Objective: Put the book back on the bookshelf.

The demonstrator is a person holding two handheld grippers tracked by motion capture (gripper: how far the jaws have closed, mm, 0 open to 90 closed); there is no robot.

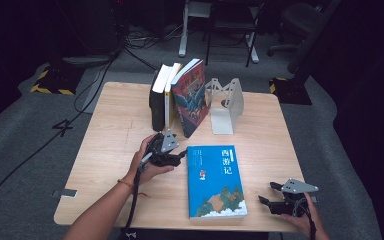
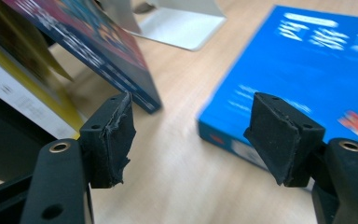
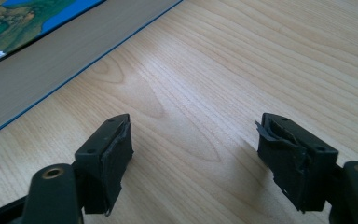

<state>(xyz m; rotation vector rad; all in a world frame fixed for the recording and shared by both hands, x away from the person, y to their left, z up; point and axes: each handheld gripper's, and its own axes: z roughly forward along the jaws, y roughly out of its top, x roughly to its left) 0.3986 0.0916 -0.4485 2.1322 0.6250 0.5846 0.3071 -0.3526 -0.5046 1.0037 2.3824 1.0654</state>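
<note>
Nearest the high camera, the wooden table (image 1: pixel 115 130) takes up most of the scene, its front edge crossed by the person's two forearms. Flat on it, close to that edge, lies the blue book (image 1: pixel 216 181), cover up, between the two hands. Behind it three books (image 1: pixel 177 97) stand leaning together, the outer one with a dark red cover tilted toward a white bookend (image 1: pixel 226 106) just beside them. The left gripper (image 1: pixel 177 156) sits just left of the blue book's far corner, its jaws spread with only bare table between them; whether one pad brushes the book's edge is hard to judge through the blur. The right gripper (image 1: pixel 271 194) rests near the table's right front corner, apart from the book, jaws likewise spread and empty.
</note>
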